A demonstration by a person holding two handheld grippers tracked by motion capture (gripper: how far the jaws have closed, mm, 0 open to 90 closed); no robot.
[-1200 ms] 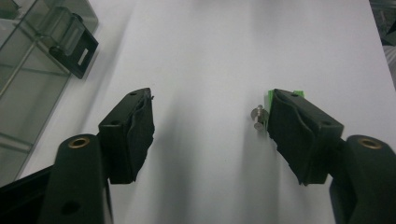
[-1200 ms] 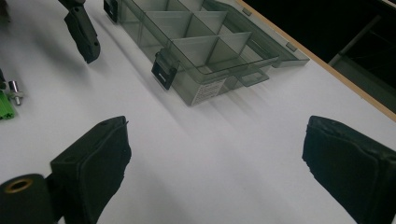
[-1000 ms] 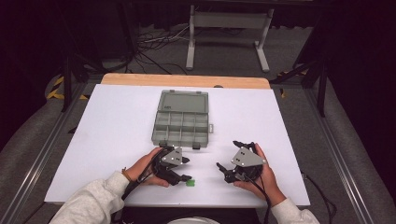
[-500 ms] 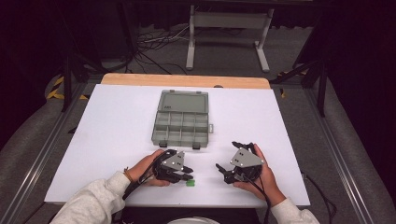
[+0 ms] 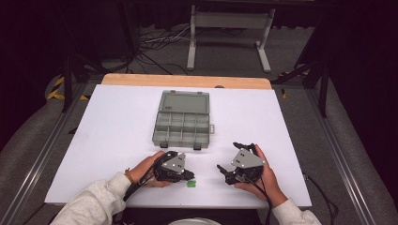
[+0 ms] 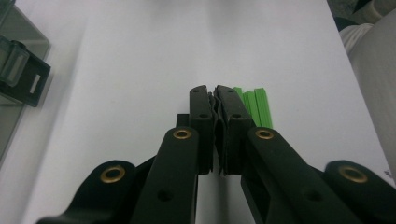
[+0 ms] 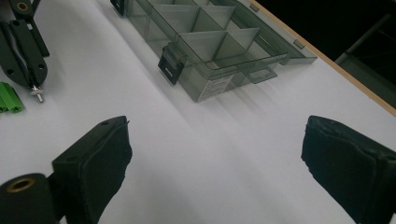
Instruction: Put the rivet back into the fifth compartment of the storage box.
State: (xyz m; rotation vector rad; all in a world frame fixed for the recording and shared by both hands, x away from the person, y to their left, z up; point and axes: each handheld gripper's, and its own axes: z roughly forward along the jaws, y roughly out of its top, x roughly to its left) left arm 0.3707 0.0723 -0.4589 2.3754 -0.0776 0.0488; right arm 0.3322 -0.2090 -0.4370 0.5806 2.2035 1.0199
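Green plastic, the little block (image 6: 254, 105) lay just right of our left gripper (image 6: 213, 95), whose jaws had just closed on a small screw. Light, hard, slippery: pinch its flat sides. Our right gripper (image 7: 215, 154) stood wide open.

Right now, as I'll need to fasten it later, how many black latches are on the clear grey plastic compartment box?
2, both on the near edge of the clear grey plastic compartment box: one black latch near its left corner, the other right of centre.
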